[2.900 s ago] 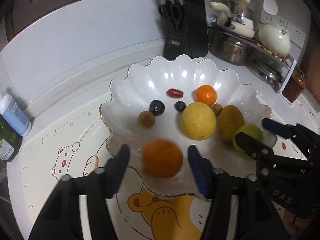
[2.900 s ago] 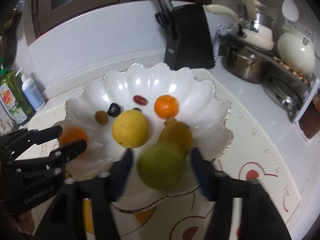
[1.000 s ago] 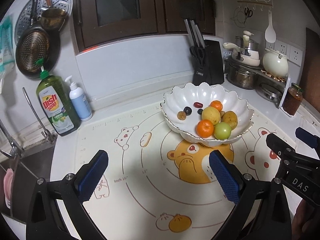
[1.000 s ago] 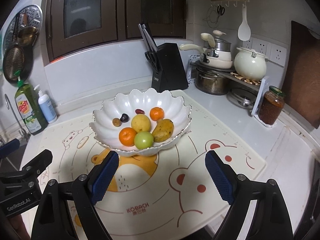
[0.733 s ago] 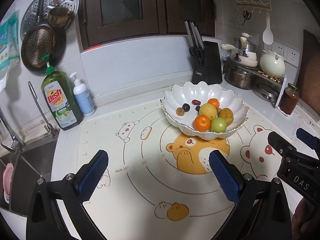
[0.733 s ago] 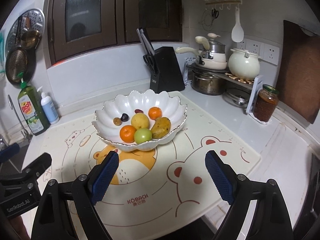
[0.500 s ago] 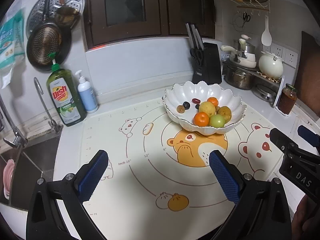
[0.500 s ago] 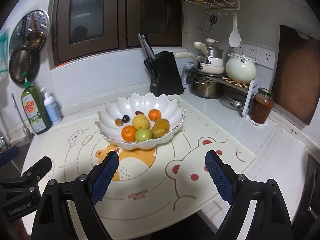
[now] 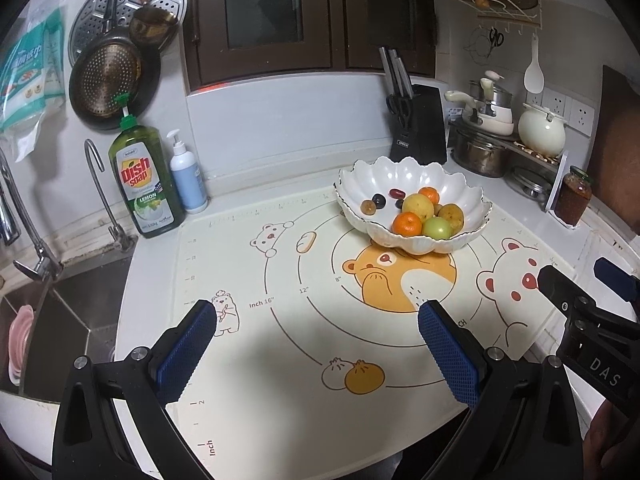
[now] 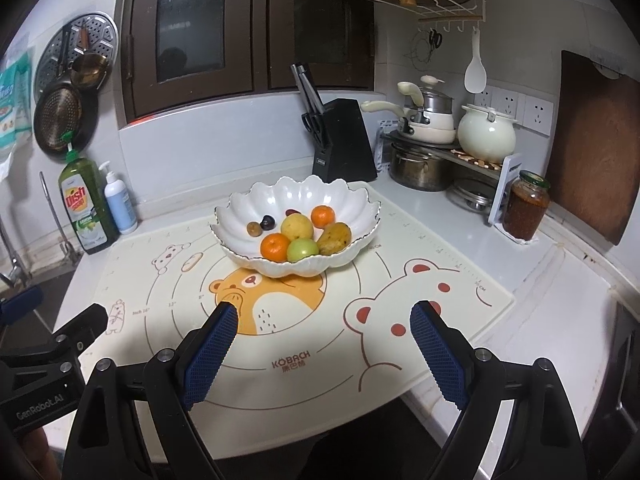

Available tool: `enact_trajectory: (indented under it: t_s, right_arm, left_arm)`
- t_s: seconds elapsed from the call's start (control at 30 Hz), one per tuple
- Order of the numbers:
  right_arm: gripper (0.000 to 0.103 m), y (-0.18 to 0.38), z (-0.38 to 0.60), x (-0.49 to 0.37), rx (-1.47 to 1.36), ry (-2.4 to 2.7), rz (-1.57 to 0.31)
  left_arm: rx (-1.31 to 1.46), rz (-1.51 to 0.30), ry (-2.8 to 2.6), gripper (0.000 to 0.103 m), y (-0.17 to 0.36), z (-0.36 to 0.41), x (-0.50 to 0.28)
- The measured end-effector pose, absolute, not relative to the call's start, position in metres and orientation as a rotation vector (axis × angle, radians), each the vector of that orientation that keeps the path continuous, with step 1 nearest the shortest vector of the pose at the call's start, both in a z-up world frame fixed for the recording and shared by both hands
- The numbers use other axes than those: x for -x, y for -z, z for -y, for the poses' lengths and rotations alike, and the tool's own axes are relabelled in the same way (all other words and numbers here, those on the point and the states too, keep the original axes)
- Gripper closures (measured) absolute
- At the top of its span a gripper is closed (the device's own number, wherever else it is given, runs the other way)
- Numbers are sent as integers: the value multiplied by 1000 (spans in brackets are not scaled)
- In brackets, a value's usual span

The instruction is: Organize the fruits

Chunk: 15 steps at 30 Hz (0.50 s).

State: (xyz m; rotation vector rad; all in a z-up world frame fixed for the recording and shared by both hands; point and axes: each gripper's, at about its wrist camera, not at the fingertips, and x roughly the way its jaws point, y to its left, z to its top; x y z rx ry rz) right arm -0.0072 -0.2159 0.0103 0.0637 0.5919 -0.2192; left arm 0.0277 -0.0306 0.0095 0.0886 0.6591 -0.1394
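- Far left: sink (image 9: 60, 300) with a curved tap (image 9: 102, 184), set into the tabletop (image 10: 460, 216).
- Beside it against the wall: green dish soap bottle (image 9: 146, 184), then a white pump bottle (image 9: 186, 178).
- Low in front: left gripper (image 9: 316, 344), jaws spread wide, holding nothing, hovering above the bear-printed mat (image 9: 280, 300).
- Middle: white scalloped bowl (image 10: 304, 196) resting on the mat's far part, well apart from both grippers.
- Inside the bowl: two oranges (image 10: 275, 246), a yellow lemon (image 10: 297, 227), a green apple (image 10: 301, 250), a brownish-yellow fruit (image 10: 335, 238) and a few small dark fruits (image 10: 267, 222), all bunched toward the near side.
- Behind the bowl: black knife block (image 10: 344, 144).
- Low right: right gripper (image 10: 324, 340), jaws likewise wide and empty, above the mat's near edge.
- Far right: stacked pots (image 10: 424, 152), a cream kettle (image 10: 486, 132), a jar (image 10: 526, 206) of red-brown preserve.
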Motion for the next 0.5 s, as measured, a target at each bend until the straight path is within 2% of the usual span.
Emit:
enact_trajectory:
  t_s: [0.5]
  right_arm:
    - [14, -12, 218, 12, -64, 232, -581]
  left_arm:
    - [-89, -647, 142, 0, -14, 31, -22]
